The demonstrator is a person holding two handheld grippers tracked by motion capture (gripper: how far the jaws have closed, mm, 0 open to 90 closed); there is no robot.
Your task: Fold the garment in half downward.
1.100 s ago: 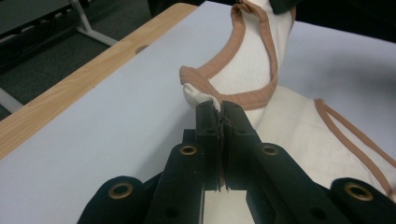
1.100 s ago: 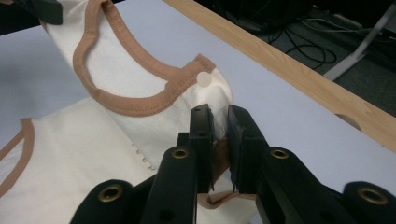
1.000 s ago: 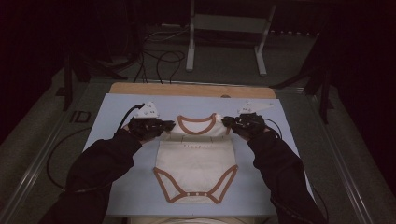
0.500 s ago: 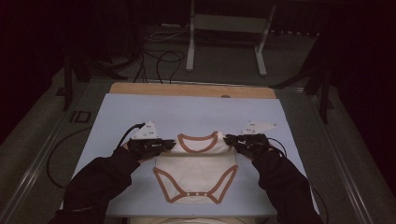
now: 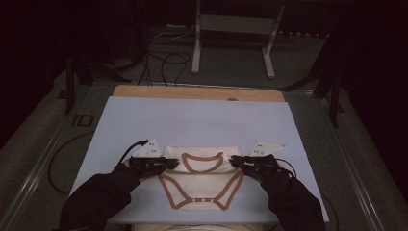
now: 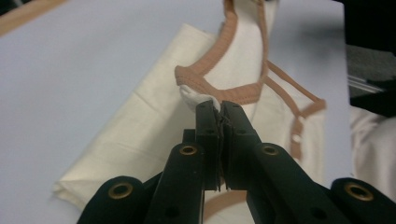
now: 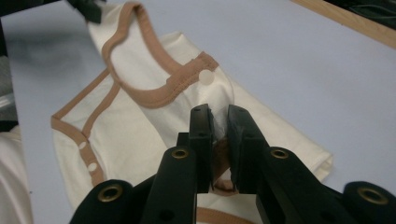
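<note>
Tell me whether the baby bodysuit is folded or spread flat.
Folded. The bodysuit has its top doubled over toward the person, a straight crease running along its far edge, while the left gripper and right gripper pinch its shoulders.

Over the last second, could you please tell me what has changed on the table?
Both hands drew toward the person's edge: the left gripper and right gripper carried the shoulders of the bodysuit back over its lower half, folding it shorter. Nothing was let go; both pairs of jaws remain clamped on fabric. The blue mat has not moved.
</note>
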